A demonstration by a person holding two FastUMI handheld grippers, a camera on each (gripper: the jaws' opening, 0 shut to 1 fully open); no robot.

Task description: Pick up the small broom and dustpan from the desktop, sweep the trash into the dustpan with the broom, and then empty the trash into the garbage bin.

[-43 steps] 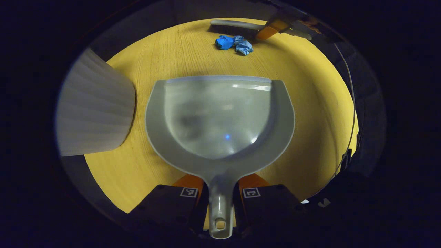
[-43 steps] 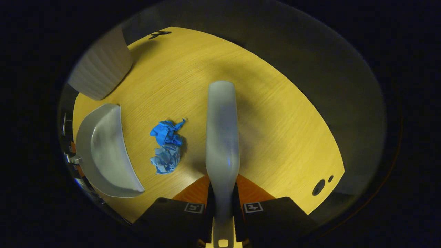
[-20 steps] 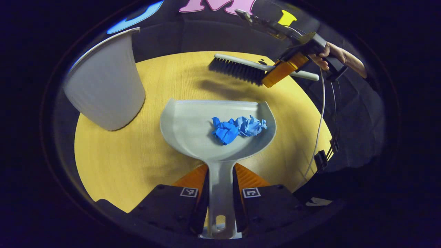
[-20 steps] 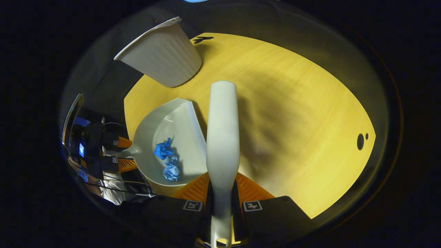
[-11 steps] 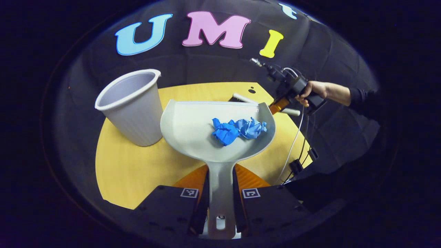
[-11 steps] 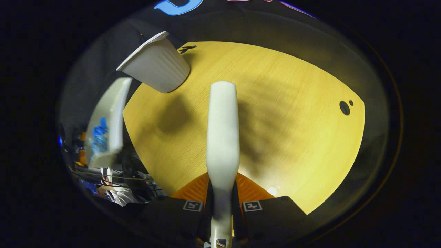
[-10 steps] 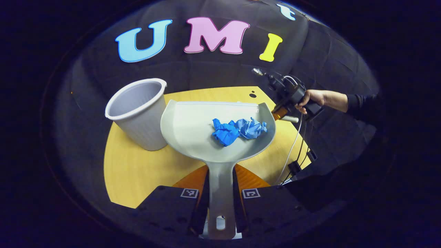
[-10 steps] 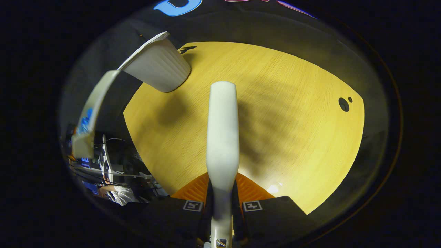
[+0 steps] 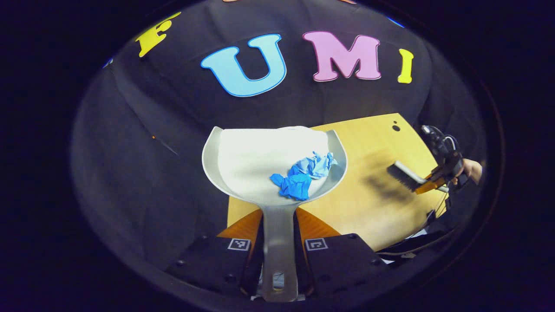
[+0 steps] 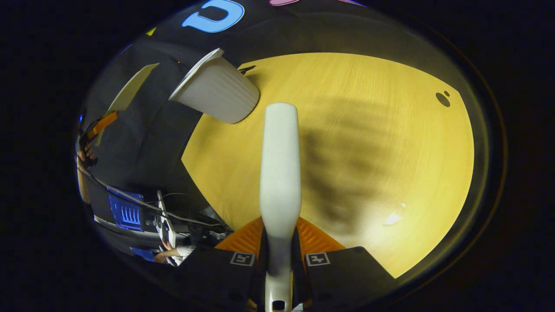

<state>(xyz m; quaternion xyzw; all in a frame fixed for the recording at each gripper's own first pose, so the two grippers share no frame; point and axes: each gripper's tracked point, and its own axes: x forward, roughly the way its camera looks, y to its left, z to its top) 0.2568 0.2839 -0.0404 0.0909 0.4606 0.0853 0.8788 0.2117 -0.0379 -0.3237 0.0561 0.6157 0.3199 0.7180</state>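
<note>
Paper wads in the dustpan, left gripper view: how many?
2, touching: a dark blue wad nearer the handle and a pale blue wad beside it toward the dustpan's right wall. Smaller scraps could be hidden underneath.

Yellow wood table [image 10: 355,143]; white bin [image 10: 217,89] on it.

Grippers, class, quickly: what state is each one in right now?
Left gripper: shut on the dustpan handle.
Right gripper: shut on the broom handle.
</note>
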